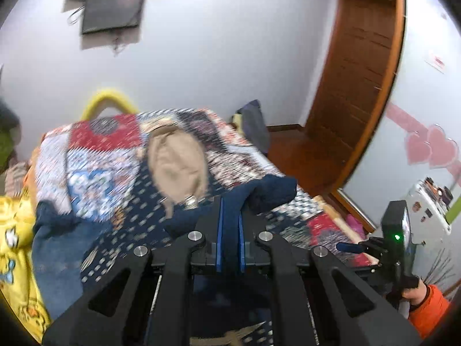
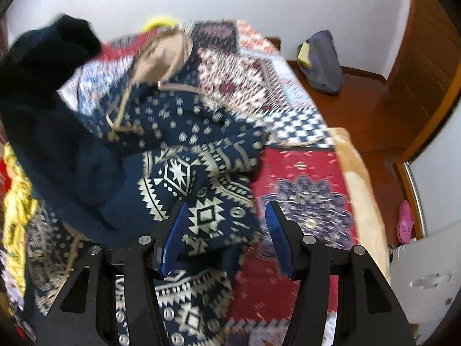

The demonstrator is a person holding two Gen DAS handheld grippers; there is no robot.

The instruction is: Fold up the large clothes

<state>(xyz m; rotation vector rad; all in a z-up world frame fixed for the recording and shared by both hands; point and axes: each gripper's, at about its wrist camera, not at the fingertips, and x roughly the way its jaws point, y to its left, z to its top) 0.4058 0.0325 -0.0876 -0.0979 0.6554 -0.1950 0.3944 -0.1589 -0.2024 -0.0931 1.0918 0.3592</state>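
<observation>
The navy patterned hoodie (image 2: 184,155), tan-lined hood, lies crumpled on the bed (image 2: 302,173). The left gripper (image 1: 230,225) is clamped on its cloth; the right gripper (image 2: 224,230) stands half open, gripping nothing. Only the left view shows the hand (image 1: 415,291).

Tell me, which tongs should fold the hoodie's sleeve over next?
Probably the left tongs: they are already shut on the hoodie's navy sleeve. The right tongs hang open over the patterned body, gripping nothing.
</observation>
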